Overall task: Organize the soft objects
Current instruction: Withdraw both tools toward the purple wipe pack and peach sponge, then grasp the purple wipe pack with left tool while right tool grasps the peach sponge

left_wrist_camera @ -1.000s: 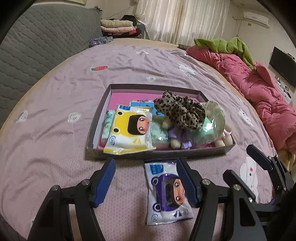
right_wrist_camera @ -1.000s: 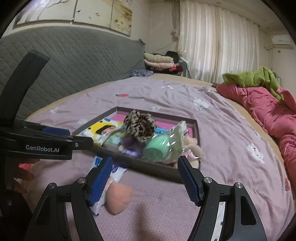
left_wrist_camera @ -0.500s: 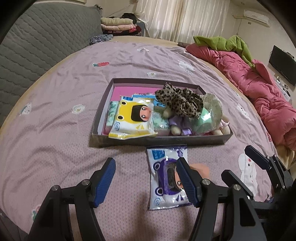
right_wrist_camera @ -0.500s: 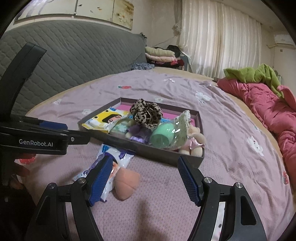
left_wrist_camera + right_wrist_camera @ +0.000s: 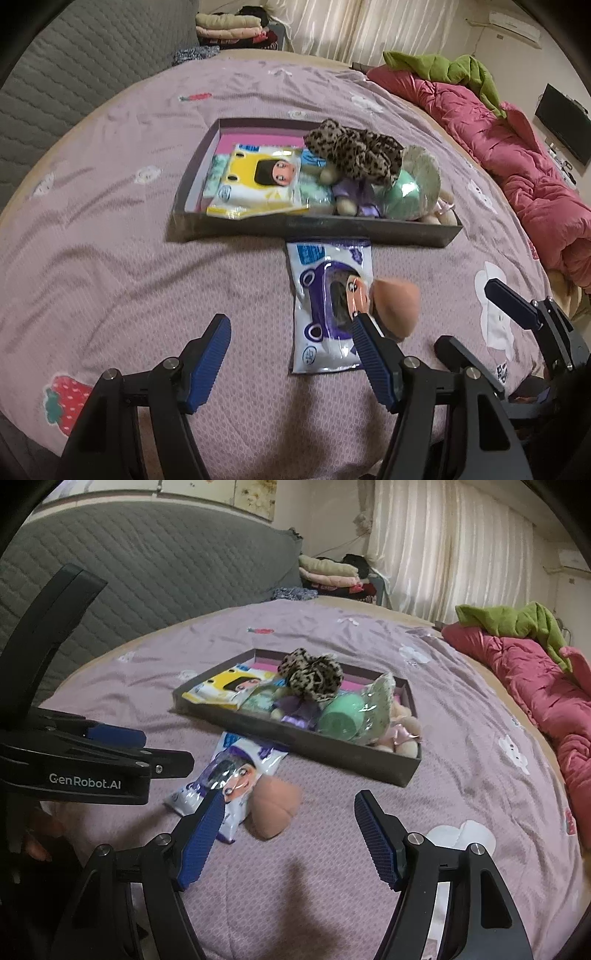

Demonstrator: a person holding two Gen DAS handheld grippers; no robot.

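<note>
Peach sponge point(image 5: 274, 806) lies on the bedspread point(image 5: 461, 775), touching the purple packet point(image 5: 225, 779), before the tray point(image 5: 332, 751). It sits just inside the right gripper's point(image 5: 288, 843) left finger; both grippers' fingers, left gripper point(image 5: 291, 363) included, are spread, empty.

White "GenRobot.AI" lettering showing on black side of left claw point(image 5: 85, 780), right wrist view. Print on tissue packs point(image 5: 327, 295) too small for reading.
</note>
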